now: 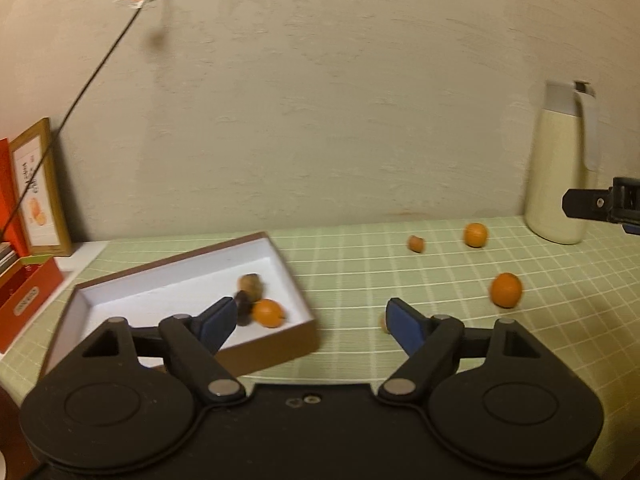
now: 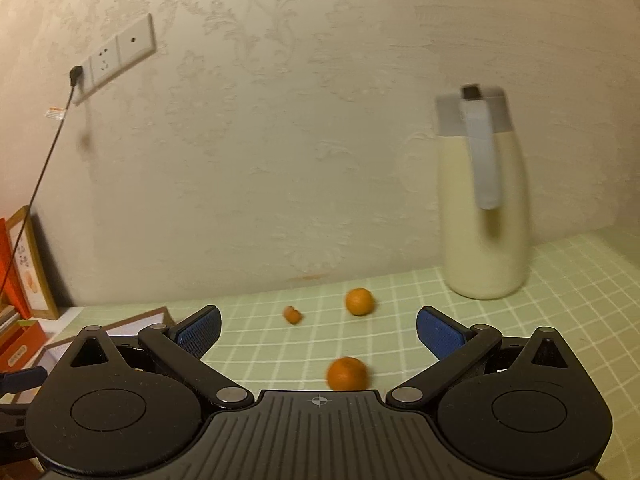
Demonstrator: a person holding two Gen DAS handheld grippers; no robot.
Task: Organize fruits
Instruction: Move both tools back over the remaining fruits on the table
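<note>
Left wrist view gives us orange cartons (image 1: pixel 24 292) far left, then the shallow box (image 1: pixel 276 248) holding an orange (image 1: pixel 268 313) and a brownish fruit (image 1: pixel 251 286). Our left gripper (image 1: pixel 308 322) gapes wide with nothing held. Loose oranges (image 1: pixel 506 290) dot the checked tablecloth (image 1: pixel 360 272); the cream jug (image 1: pixel 560 168) stands rightmost. Our right gripper (image 2: pixel 318 330) is spread, empty, one orange (image 2: pixel 347 374) just below.
</note>
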